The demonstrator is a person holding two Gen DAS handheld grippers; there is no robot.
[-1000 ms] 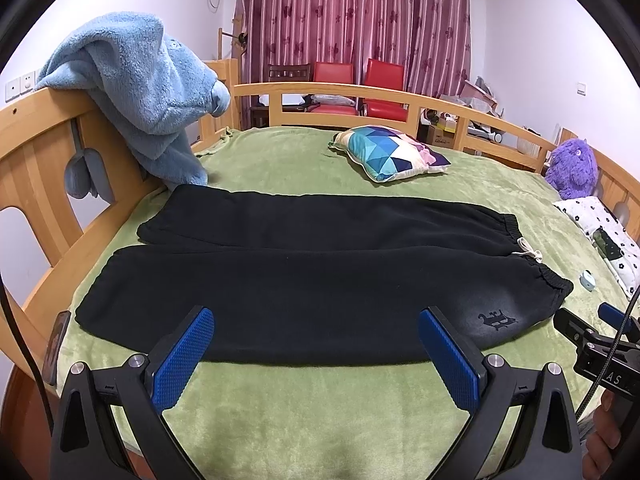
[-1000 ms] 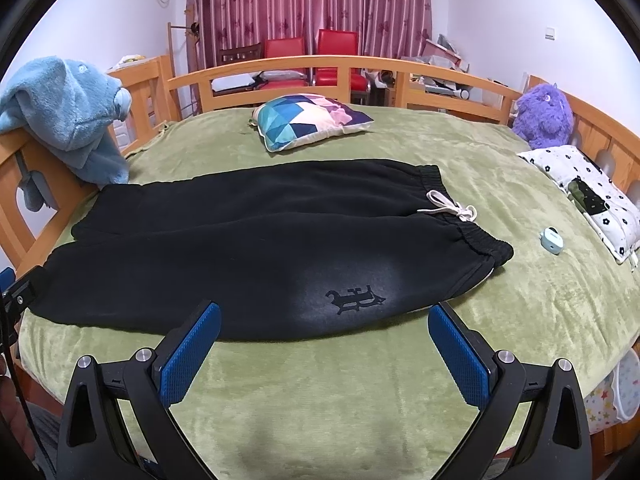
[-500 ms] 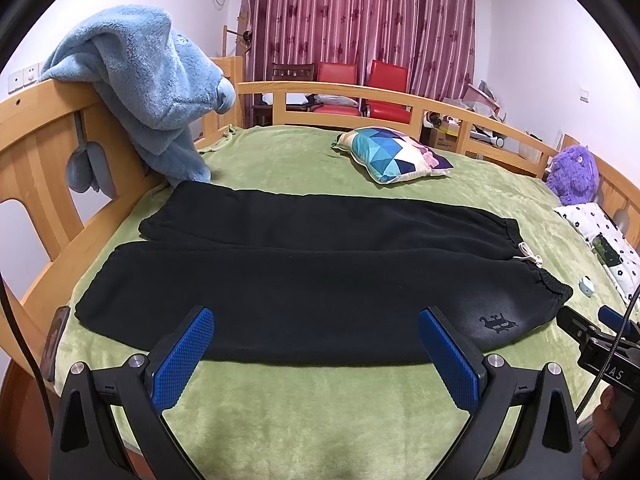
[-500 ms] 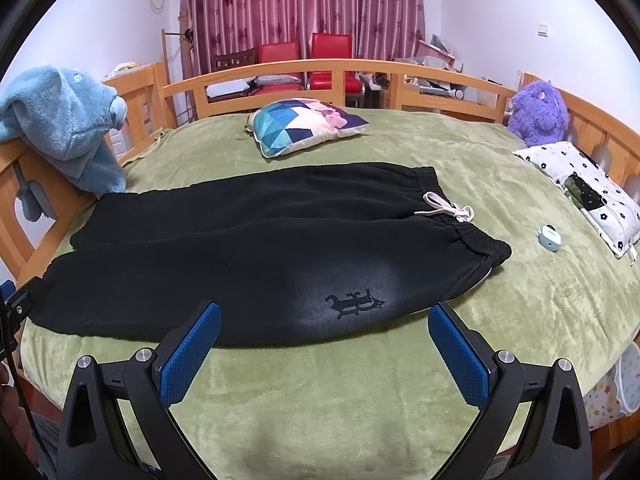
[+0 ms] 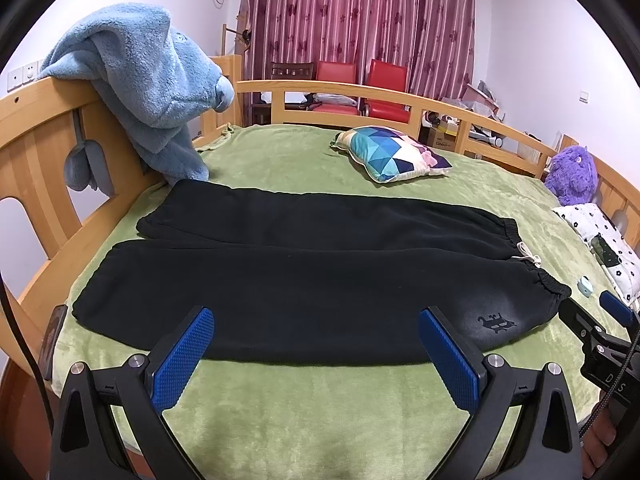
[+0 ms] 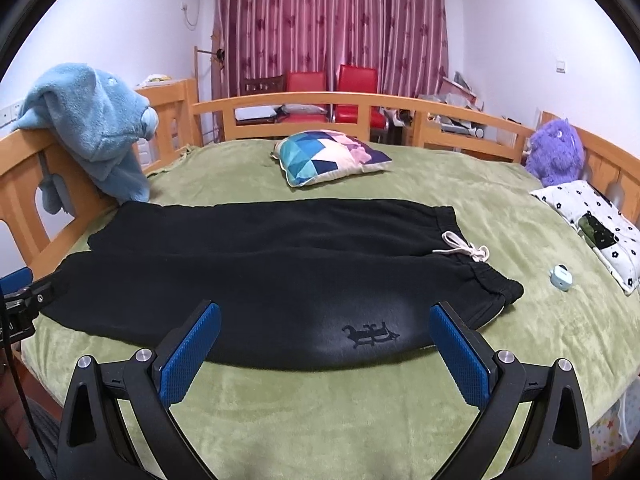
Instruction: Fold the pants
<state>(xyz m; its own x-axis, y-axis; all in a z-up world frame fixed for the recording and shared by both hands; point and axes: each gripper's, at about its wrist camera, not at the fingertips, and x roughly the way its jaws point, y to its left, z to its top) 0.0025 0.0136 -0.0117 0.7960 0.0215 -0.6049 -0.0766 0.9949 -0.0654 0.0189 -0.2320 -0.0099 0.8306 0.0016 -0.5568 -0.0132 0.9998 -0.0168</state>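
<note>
Black pants [image 5: 304, 272] [image 6: 280, 276] lie flat and spread out across the green bed, leg cuffs to the left, elastic waistband with a white drawstring [image 6: 466, 246] to the right. A small dark logo [image 6: 370, 334] marks the near leg by the waist. My left gripper [image 5: 316, 336] hovers open above the near edge of the near leg, holding nothing. My right gripper [image 6: 324, 332] is open too, over the near hem close to the logo, empty. The right gripper's tips [image 5: 592, 320] show at the left view's right edge.
A green blanket [image 6: 320, 408] covers the bed inside a wooden rail [image 6: 340, 100]. A light blue fleece [image 5: 144, 80] hangs on the left rail, touching the far leg. Beyond lie a patterned cushion [image 6: 328, 156], a purple plush toy [image 6: 556, 152], a floral pillow [image 6: 592, 224] and a small blue case [image 6: 560, 276].
Both cameras have risen slightly and tilted, so the pants sit a little lower in view. The pants have not moved and both grippers stay open.
</note>
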